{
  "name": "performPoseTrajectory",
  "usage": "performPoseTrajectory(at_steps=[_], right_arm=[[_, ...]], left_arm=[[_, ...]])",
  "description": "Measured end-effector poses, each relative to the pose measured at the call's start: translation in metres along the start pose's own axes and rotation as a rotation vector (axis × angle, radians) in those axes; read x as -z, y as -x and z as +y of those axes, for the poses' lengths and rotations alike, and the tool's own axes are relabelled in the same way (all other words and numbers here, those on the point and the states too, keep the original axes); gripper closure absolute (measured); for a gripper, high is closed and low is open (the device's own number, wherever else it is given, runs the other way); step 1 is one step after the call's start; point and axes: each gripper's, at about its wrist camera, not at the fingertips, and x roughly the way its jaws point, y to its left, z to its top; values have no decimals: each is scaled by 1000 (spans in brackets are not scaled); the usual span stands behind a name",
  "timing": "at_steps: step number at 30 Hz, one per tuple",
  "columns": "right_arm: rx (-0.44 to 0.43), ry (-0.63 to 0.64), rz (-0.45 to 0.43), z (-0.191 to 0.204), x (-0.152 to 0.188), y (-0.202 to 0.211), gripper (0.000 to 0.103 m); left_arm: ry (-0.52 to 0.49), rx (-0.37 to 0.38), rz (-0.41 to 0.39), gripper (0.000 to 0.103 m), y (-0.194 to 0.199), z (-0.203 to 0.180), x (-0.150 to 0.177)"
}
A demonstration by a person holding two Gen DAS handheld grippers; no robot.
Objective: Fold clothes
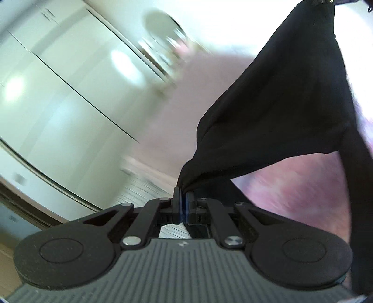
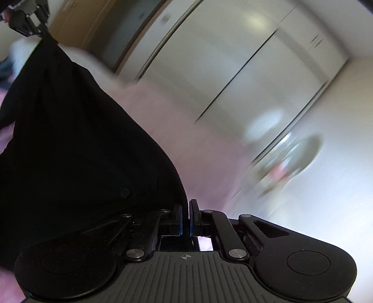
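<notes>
A black garment [image 1: 279, 105] hangs in the air, stretched between my two grippers. My left gripper [image 1: 183, 190] is shut on a bunched corner of it, and the cloth rises from there to the top right of the left wrist view. In the right wrist view the same black garment [image 2: 70, 139] fills the left side, with a small button [image 2: 125, 193] showing on it. Its edge runs down into my right gripper [image 2: 185, 202], whose jaws stand nearly together on the cloth. The left gripper [image 2: 28, 21] shows far off at the top left, holding the other end.
White wardrobe doors [image 1: 58, 93] [image 2: 233, 70] fill the background. A pink bed surface [image 1: 303, 186] [image 2: 198, 139] lies below the garment. A blurred oval mirror with small items [image 1: 163, 30] [image 2: 291, 158] stands against the wall. Pale wood floor [image 1: 144, 188] shows beyond the bed.
</notes>
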Motion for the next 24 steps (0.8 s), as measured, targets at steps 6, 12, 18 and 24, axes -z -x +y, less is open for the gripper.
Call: performPoseTrajectory(at_steps=[6, 12, 18, 24], right_arm=[[136, 71, -129, 8, -27, 94, 102], [115, 16, 54, 83, 59, 162, 103], [-58, -186, 447, 164, 174, 194, 103], [-222, -347, 625, 197, 209, 173, 103]], left_arm=[[-27, -165, -101, 100, 116, 22, -22], [-45, 167, 26, 99, 162, -131, 47], [35, 554, 261, 100, 144, -279, 114], [120, 594, 385, 83, 105, -305, 141]])
